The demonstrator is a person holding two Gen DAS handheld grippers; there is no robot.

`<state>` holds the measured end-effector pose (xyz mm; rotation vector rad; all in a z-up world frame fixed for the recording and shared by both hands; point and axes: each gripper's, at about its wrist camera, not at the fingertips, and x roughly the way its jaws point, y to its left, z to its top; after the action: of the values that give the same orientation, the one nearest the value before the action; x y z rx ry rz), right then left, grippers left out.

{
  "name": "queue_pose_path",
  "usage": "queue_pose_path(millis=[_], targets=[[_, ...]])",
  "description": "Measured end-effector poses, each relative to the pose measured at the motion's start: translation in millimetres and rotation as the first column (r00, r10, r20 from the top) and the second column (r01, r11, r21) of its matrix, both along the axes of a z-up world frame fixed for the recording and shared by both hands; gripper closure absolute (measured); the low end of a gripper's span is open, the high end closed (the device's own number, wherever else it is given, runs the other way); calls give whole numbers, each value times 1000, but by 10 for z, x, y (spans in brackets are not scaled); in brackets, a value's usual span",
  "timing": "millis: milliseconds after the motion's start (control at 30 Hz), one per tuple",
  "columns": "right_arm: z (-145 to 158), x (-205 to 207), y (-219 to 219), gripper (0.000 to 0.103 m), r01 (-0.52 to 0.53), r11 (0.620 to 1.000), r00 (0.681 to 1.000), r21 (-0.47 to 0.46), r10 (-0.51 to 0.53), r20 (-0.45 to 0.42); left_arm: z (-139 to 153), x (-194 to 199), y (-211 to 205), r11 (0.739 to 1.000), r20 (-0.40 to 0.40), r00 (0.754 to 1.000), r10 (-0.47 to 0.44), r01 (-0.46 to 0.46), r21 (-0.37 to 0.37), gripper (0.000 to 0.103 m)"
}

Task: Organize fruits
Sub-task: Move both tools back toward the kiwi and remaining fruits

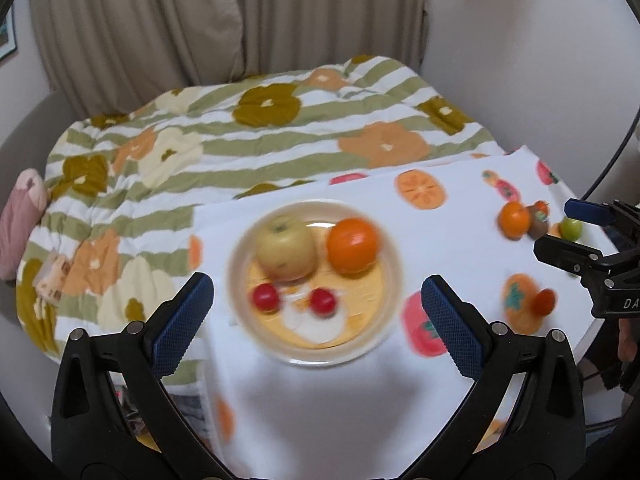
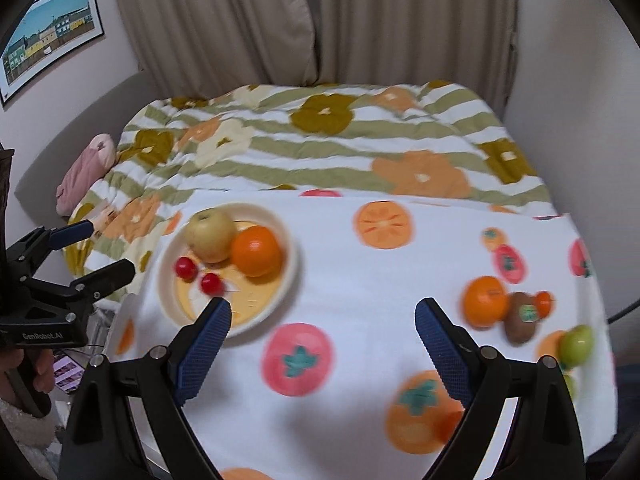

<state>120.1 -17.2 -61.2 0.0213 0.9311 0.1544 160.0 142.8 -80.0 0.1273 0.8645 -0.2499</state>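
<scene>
A cream plate on the white fruit-print cloth holds a yellow apple, an orange and two red cherry tomatoes. Loose on the cloth at the right lie a second orange, a brown kiwi, a small green fruit and a small orange-red fruit. My left gripper is open and empty above the plate's near edge. My right gripper is open and empty over the cloth, between the plate and the loose fruit.
The cloth covers a small table beside a bed with a flowered striped quilt. A pink cushion lies at the left. Curtains hang behind. A picture hangs on the left wall.
</scene>
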Motion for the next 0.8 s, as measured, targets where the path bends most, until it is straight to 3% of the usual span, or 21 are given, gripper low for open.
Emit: queue_pose_path(millis=[400, 633, 800], targets=[[-3, -211, -1282, 11, 127, 992, 992, 20, -127, -18, 31, 32, -1365, 981, 28, 980, -195, 195, -12, 0], [-198, -155, -1787, 11, 198, 979, 978, 48, -195, -69, -179, 206, -2003, 935, -3, 935, -354, 354, -2, 0], [-377, -91, -1978, 11, 244, 968, 966, 64, -236, -105, -438, 365, -2384, 888, -49, 887, -458, 460, 20, 0]])
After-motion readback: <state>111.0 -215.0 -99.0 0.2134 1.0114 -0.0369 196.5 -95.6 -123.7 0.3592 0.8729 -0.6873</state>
